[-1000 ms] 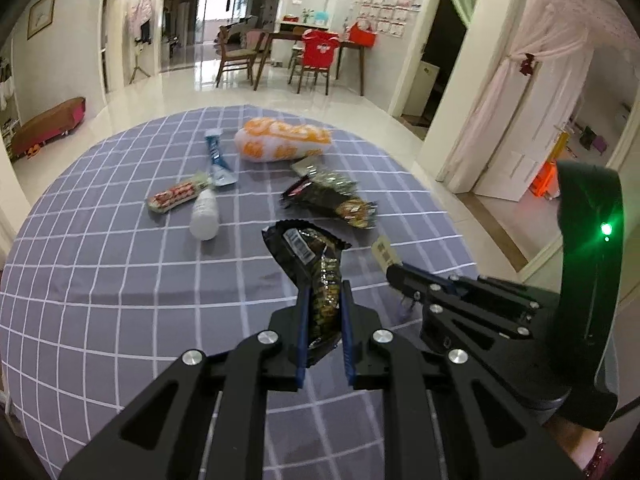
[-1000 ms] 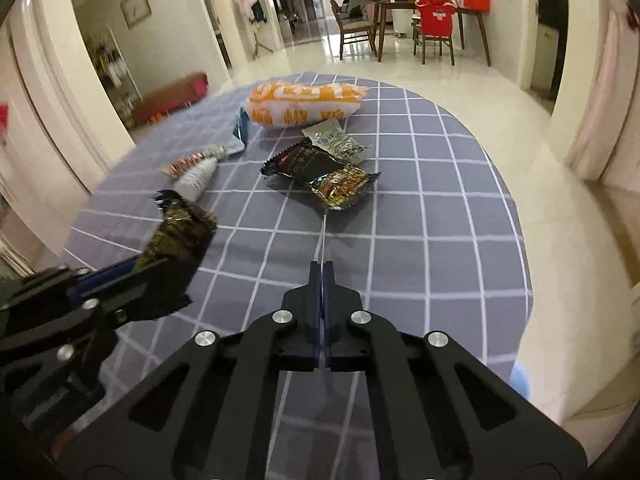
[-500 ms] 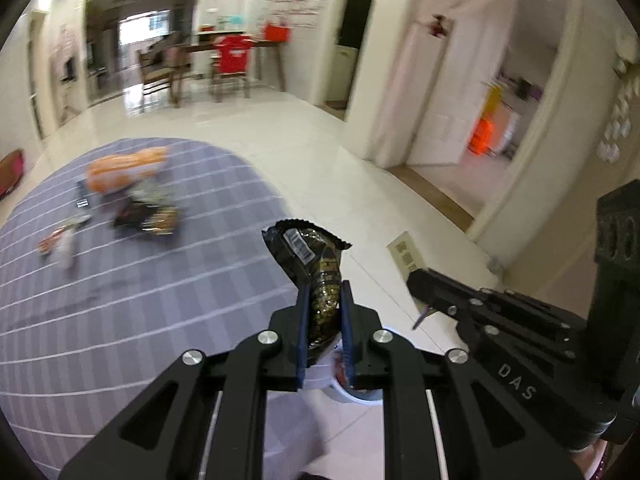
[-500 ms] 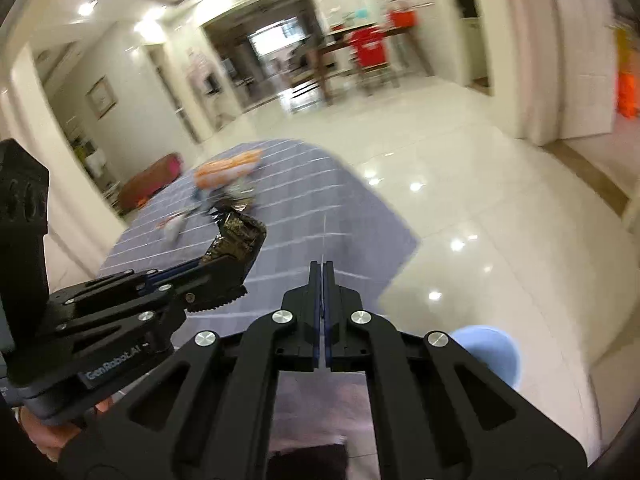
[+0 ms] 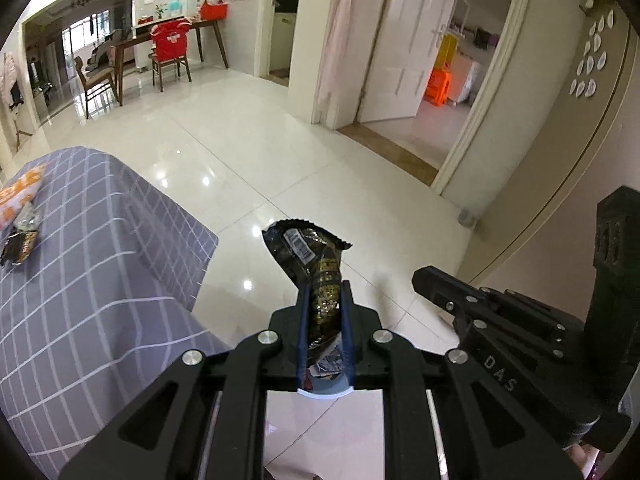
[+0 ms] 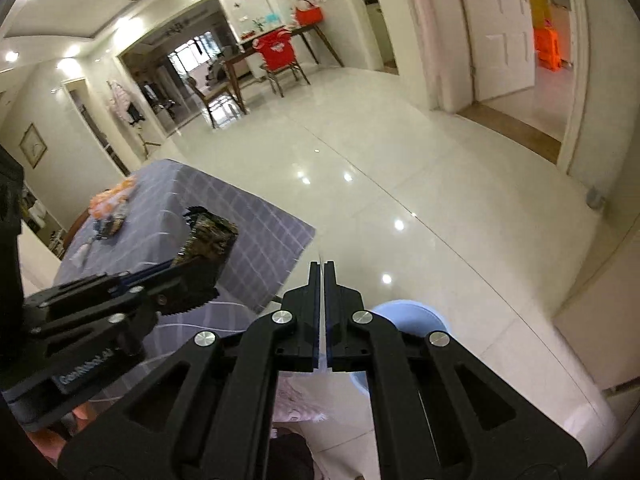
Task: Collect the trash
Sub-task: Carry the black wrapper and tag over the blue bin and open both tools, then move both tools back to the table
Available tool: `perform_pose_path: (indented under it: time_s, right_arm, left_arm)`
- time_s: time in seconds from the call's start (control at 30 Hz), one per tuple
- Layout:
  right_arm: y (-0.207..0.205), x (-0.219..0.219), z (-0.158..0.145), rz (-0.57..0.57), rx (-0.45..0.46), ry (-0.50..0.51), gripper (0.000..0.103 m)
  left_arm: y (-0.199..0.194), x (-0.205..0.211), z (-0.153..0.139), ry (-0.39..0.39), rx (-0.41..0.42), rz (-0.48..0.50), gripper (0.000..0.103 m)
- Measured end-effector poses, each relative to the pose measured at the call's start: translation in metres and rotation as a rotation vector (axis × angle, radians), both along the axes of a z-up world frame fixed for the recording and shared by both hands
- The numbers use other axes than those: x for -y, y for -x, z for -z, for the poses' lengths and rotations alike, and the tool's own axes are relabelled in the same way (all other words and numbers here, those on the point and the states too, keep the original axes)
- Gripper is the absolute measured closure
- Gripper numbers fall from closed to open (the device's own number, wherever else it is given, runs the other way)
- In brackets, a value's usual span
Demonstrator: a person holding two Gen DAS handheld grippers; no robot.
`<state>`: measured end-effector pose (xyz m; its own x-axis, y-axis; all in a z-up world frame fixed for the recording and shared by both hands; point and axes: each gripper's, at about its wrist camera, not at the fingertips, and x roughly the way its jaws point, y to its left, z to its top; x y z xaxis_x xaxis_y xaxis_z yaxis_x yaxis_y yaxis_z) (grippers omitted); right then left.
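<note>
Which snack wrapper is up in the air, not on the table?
The black and gold wrapper, pinched in the left gripper above the floor. The orange bag and dark wrapper lie on the table.

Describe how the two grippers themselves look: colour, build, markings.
Both are matte black, angular linkage frames with cut-out arms and silver pivot bolts. The left gripper has blue pads; white lettering shows on its side. The right gripper is the same build, with white "DAS" lettering.

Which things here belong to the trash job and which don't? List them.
Job:
black snack wrapper, clamped in left gripper
light blue bin on floor
orange snack bag, dark wrapper on table

Not job:
right gripper, shut, empty
red-covered chair
white door
</note>
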<state>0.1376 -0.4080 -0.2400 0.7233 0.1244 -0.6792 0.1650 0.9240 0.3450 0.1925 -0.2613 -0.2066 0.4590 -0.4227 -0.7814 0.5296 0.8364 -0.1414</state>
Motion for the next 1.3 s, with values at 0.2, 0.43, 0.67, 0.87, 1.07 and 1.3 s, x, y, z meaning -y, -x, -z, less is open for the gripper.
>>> perform_pose_path:
  time_s: [0.2,0.43,0.67,0.87,1.07,1.3]
  right_arm:
    - [0.016,0.021,0.007,0.063,0.011,0.018,0.054]
    - [0.037,0.034,0.004,0.107,0.040,0.034,0.052]
    - [0.053,0.049,-0.002,0.164,0.083,0.021,0.049]
    - [0.065,0.055,-0.014,0.215,0.133,0.029,0.049]
    - [0.066,0.054,-0.019,0.221,0.140,0.012,0.046]
    - [0.056,0.028,-0.025,0.160,0.143,0.005,0.046]
  left_arm:
    - [-0.001,0.021,0.015,-0.024,-0.029,0.028,0.089]
    - [0.005,0.040,0.026,-0.047,-0.045,0.062,0.089]
    - [0.007,0.052,0.023,-0.057,-0.041,0.088,0.089]
    - [0.004,0.061,0.015,-0.026,-0.029,0.089,0.062]
    - [-0.004,0.040,0.012,0.010,-0.071,-0.006,0.031]
    - [0.002,0.014,-0.002,-0.017,-0.015,-0.032,0.029]
